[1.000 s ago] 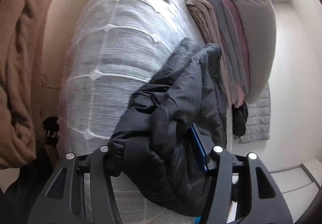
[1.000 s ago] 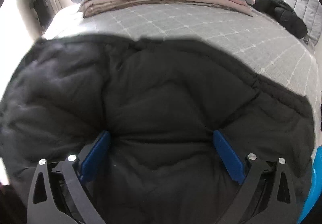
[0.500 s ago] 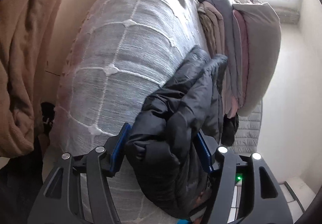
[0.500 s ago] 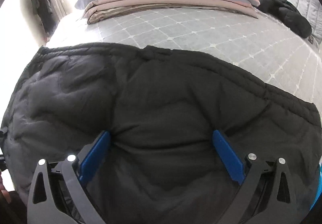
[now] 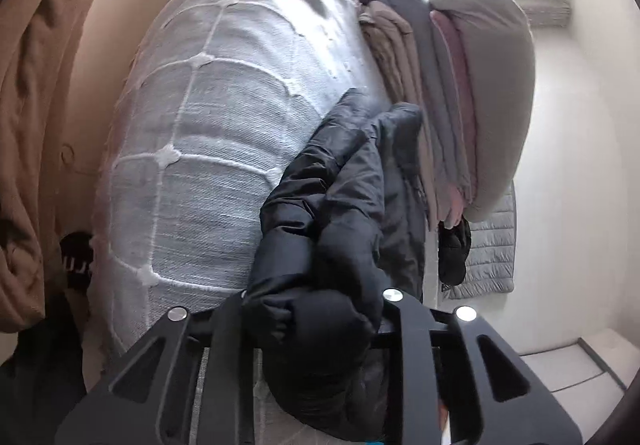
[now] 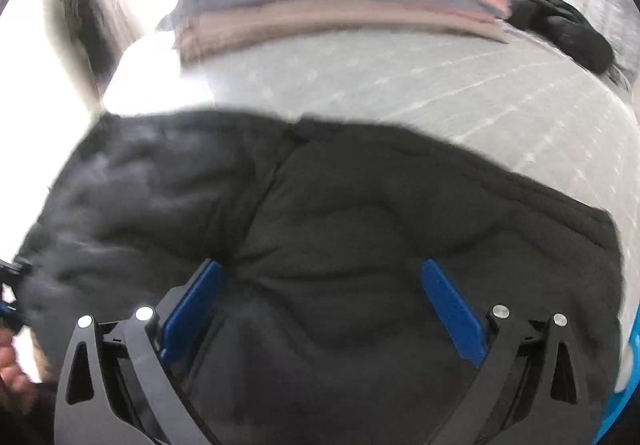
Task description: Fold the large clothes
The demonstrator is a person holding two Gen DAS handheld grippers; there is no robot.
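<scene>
- Left wrist view is showing the bed (image 5: 208,149) under a pale grey quilted cover with a white grid, filling most of the frame.
- A stack of folded clothes (image 5: 452,105) in grey, pink and beige is sitting on the far part of the bed, under a bright window.
- The black padded jacket (image 5: 340,205) is lying on the near part of the bed, running away toward the stack; in the right wrist view it (image 6: 360,245) is spreading across the whole near half of the picture.
- A brown garment (image 5: 28,125) is hanging at the left edge.
- The left tool (image 5: 316,309) is closing on a bunched fold of the jacket, its pads buried in the fabric.
- The right tool (image 6: 320,301) is standing apart, its blue pads (image 6: 452,313) pressing down into the jacket's surface on either side of a puckered seam.
- A small dark bundle (image 6: 560,29) is lying beside the stack, far right.
</scene>
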